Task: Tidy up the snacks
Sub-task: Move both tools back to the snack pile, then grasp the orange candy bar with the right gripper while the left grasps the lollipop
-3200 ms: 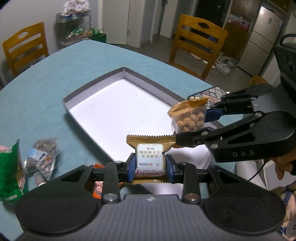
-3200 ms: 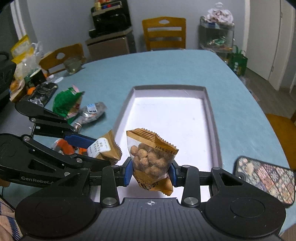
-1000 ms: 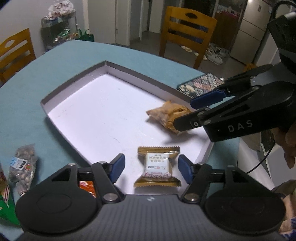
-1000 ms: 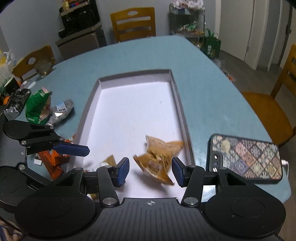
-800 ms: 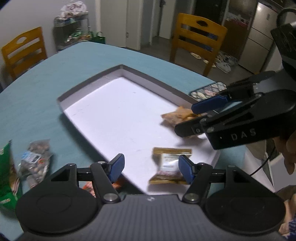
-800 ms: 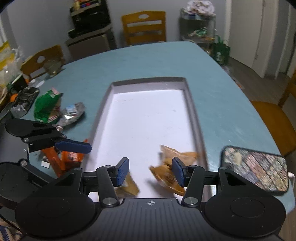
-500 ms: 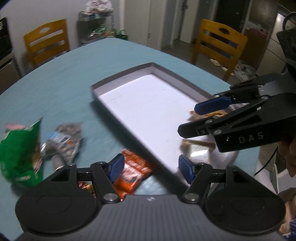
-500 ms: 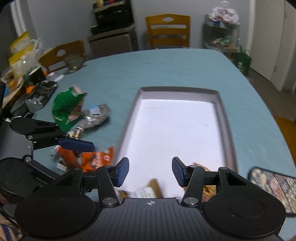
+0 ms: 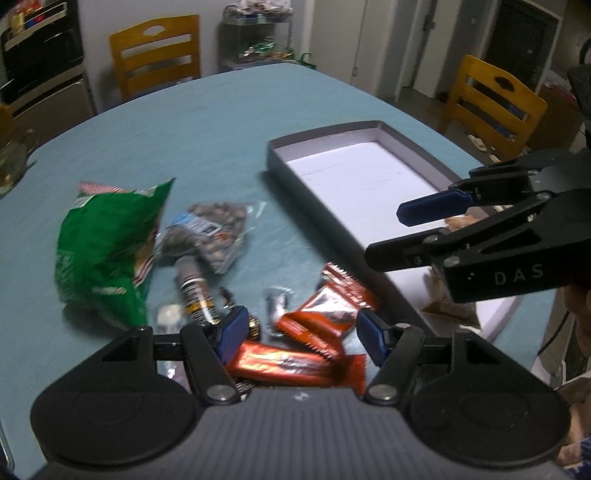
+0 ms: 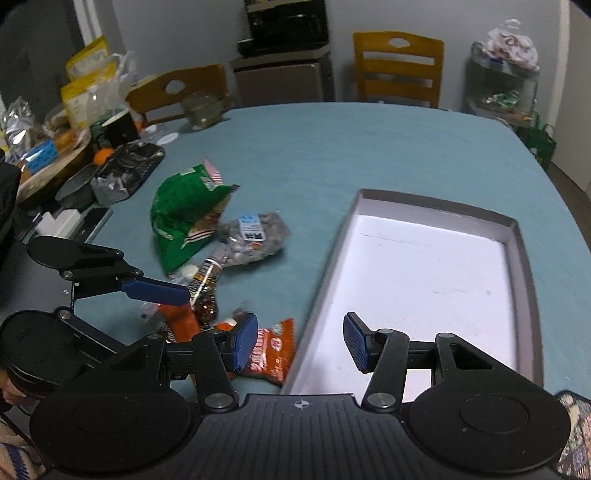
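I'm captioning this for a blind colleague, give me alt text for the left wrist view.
The open left gripper hovers over orange snack packets on a teal table. A green chip bag lies left; a gray tray and the open right gripper are right.

Table: I see teal cloth (image 10: 351, 147).
Chairs: wooden (image 10: 399, 66), at 12 o'clock.
Walls: grey (image 10: 207, 33).
Rack: metal (image 10: 498, 88), at 2 o'clock.

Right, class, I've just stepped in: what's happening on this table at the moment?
A person with two handheld grippers is sorting snacks into a grey tray. Both the left gripper and right gripper are open and empty, over the loose pile: orange wrappers, a green bag and a clear nut packet lie outside the tray.
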`<state>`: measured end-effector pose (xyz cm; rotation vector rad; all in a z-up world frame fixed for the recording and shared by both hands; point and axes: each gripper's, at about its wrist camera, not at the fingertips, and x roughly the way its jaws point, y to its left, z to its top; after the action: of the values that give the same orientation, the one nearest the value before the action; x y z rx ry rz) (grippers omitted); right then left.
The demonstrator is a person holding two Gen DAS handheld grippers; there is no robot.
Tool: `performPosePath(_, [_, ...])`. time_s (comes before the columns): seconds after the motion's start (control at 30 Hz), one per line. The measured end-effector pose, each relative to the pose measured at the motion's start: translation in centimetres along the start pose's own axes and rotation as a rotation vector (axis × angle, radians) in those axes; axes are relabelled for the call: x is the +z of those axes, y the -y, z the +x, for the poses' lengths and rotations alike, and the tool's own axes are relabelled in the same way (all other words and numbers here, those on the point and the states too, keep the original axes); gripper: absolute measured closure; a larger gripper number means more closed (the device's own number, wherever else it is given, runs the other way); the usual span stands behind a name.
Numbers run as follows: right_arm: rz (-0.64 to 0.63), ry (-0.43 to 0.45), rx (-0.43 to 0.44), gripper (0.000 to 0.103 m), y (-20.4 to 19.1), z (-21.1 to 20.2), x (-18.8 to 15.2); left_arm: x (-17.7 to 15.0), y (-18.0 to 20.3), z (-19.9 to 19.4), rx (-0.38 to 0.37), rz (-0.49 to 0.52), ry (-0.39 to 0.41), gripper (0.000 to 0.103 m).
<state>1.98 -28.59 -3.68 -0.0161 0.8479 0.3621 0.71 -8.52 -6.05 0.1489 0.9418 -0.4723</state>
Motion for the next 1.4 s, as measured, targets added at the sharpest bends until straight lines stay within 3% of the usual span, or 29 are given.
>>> performPosePath(0.73, [-0.105,-0.096,0.091,0.048,-2.9,2.6,0.3,-1.9,-5.9,-0.5,0.205,-0.236,-0.015,0.039])
performPosePath(1.0, [-0.107,-0.112,0.088,0.048,-3.1,2.9,0.2,-2.1,-6.1,-0.7,0.144,-0.270,-0.016,0.039])
performPosePath(1.2, [-0.125,-0.108,0.077,0.048,-3.4,2.7,0.1,-2.2,-4.0,-1.9,0.040,-0.235,0.009,0.039])
performPosePath(1.3, [-0.132,-0.110,0.073,0.048,-3.3,2.7,0.0,-2.3,-3.6,-2.1,0.052,-0.229,0.013,0.040])
performPosePath(1.4, [-0.166,-0.096,0.097,0.048,-3.8,2.4,-0.1,-2.5,-4.2,-2.7,0.119,-0.259,0.034,0.039])
